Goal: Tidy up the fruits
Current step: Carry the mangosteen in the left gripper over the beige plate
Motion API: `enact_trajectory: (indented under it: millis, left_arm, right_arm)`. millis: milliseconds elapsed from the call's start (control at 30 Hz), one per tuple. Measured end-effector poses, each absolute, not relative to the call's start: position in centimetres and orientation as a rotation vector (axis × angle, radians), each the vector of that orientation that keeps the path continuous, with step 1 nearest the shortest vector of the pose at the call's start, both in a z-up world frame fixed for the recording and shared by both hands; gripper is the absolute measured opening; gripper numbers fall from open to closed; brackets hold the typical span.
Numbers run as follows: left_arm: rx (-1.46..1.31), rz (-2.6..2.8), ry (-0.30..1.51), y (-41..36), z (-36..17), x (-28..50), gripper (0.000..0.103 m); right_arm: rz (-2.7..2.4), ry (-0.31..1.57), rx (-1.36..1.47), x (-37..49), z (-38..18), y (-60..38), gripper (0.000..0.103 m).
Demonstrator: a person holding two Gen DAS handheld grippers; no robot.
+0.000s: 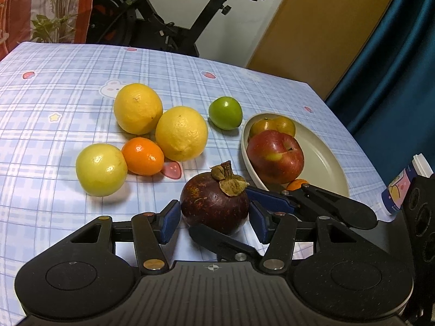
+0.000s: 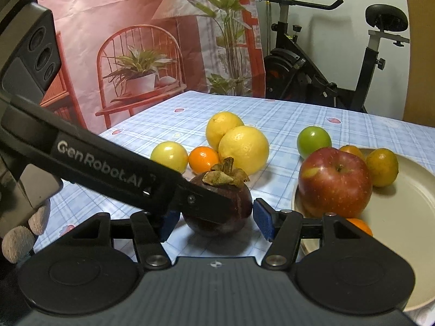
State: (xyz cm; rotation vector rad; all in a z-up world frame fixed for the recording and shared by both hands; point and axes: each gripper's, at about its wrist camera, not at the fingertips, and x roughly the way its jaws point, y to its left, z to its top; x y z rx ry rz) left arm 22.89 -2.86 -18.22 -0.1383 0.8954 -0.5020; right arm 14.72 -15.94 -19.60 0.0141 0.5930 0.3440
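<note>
A dark purple mangosteen [image 1: 214,206] with a dried calyx sits near the table's front. My left gripper [image 1: 214,222] is shut on it, both blue pads against its sides. My right gripper [image 2: 216,221] straddles the same mangosteen [image 2: 217,212] crosswise and is open, with a thin gap at its right pad [image 2: 262,218]. The left gripper's finger [image 2: 206,203] crosses in front of the fruit. To the right, a cream plate [image 1: 320,157] holds a red apple [image 1: 274,157] and small oranges [image 1: 272,126]. Two lemons [image 1: 180,133], an orange [image 1: 142,156], a yellow-green fruit [image 1: 101,169] and a green fruit [image 1: 225,112] lie loose behind.
A blue checked cloth [image 1: 68,103] covers the table. A small printed bottle [image 1: 399,187] stands at the right edge. Behind the far edge are an exercise bike [image 1: 163,27] and a printed backdrop [image 2: 136,40]. A gloved hand [image 2: 19,236] grips the left tool.
</note>
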Motion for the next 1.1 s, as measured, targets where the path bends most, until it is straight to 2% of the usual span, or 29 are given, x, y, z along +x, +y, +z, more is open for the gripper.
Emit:
enact_trajectory:
  millis: [500, 1100]
  left_arm:
    - [-0.109, -0.510, 0.890, -3.4, -17.8, 22.1, 0.058]
    - [-0.015, -0.598, 0.797, -8.2, -14.1, 19.2, 0.058]
  right_arm:
    - [0.354, 0.613, 0.050, 14.8, -19.7, -16.2, 0.063]
    - [0.266, 0.518, 0.126, 10.0, -15.8, -19.3, 0.063]
